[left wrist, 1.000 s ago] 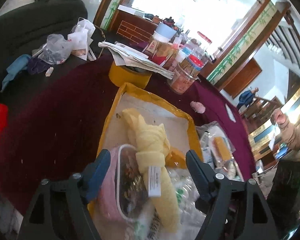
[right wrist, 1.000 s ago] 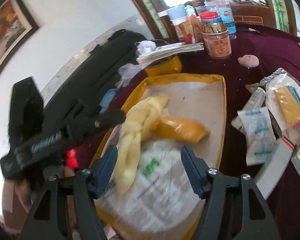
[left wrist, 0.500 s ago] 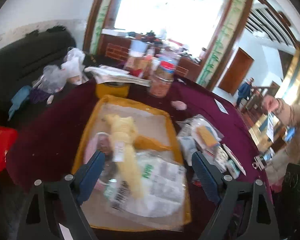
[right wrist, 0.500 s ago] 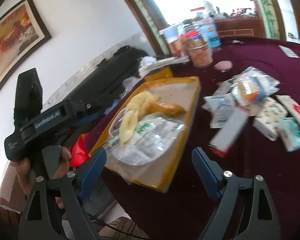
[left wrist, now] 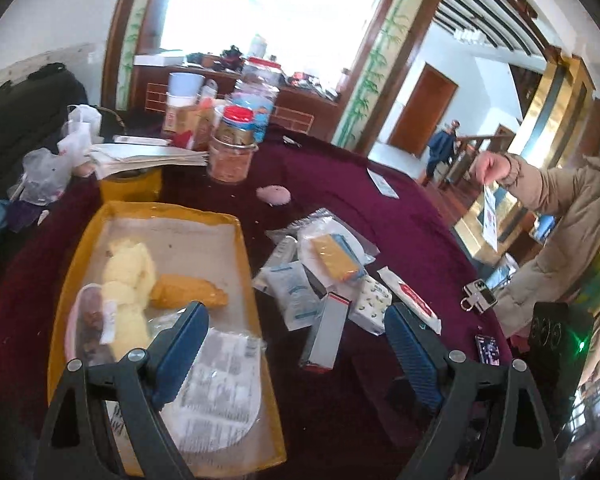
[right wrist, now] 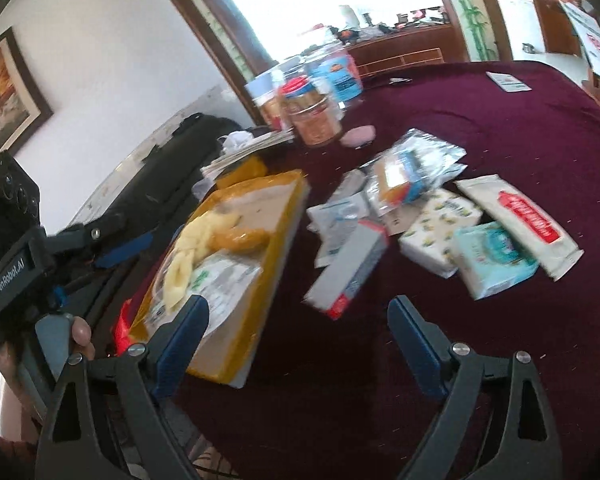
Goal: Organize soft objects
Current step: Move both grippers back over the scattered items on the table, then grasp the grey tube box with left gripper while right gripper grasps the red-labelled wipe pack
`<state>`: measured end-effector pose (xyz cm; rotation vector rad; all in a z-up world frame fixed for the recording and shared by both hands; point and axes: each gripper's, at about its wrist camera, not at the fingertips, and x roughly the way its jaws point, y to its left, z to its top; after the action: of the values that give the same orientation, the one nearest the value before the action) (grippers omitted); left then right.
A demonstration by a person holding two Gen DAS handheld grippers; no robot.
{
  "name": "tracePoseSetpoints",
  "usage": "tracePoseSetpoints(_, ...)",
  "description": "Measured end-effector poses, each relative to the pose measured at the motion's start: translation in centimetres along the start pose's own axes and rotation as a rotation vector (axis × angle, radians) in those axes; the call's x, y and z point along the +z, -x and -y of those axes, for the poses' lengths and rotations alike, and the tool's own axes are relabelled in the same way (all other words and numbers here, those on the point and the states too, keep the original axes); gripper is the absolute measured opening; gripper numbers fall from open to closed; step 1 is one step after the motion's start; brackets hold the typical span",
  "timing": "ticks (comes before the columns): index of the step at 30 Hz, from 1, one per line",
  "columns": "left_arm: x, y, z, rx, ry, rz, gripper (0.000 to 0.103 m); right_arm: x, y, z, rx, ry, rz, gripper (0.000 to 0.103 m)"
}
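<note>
Loose soft packs on maroon tablecloth (right wrist: 480, 120) just beside yellow tray (left wrist: 256, 280): white/red wipes pack (right wrist: 520, 220), teal tissue pack (right wrist: 492, 260), patterned tissue pack (right wrist: 440, 220), all prob. light, squashy, slick-wrapped; best pinched across short width, mid-body. Left gripper (left wrist: 296, 344) and right gripper (right wrist: 298, 336) both spread wide, nothing betw. pads, jaws just opened further. Vs 1 s earlier: both pulled back off tray, views swung toward loose pile; yellow plush (left wrist: 128, 276) lies in tray as before.

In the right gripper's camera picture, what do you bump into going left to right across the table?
Yellow tray → long white box → spotted tissue pack → light blue tissue pack → red-and-white wipes pack.
</note>
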<state>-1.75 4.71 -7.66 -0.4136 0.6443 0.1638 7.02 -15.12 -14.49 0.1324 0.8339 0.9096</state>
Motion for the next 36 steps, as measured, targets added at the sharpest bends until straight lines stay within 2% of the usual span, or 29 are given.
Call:
tracePoseSetpoints(7, 0.3, -2.9, 1.5, -0.014, -0.037, -0.073, 0.092, 2.6, -0.1, 3.2, -0.105, -0.026, -0.020, 0.091)
tracePoseSetpoints(15, -0.7, -5.3, 2.8, -0.040, -0.094, -0.138, 0.092, 5.6, -1.4, 7.5, -0.178, -0.082, -0.079, 0.090)
tracePoseSetpoints(18, -0.9, -6.1, 2.7, -0.067, -0.080, -0.168, 0.092, 6.2, -1.8, 8.8, -0.200, -0.087, -0.089, 0.090)
tracePoseSetpoints(24, -1.1, -7.0, 3.3, -0.077, -0.100, -0.197, 0.092, 7.3, -2.4, 12.1, -0.262, -0.167, -0.100, 0.090)
tracePoseSetpoints(27, -1.1, -7.4, 3.8, -0.089, -0.119, -0.212, 0.092, 8.7, -2.9, 13.4, -0.285, -0.165, -0.096, 0.090)
tracePoseSetpoints(31, -1.2, -7.8, 4.4, -0.087, -0.141, -0.224, 0.092, 9.5, -5.1, 16.2, -0.341, -0.205, -0.143, 0.090)
tracePoseSetpoints(36, -1.7, -8.2, 4.6, -0.090, -0.145, -0.245, 0.092, 8.6, -6.1, 18.2, -0.298, -0.251, -0.159, 0.091)
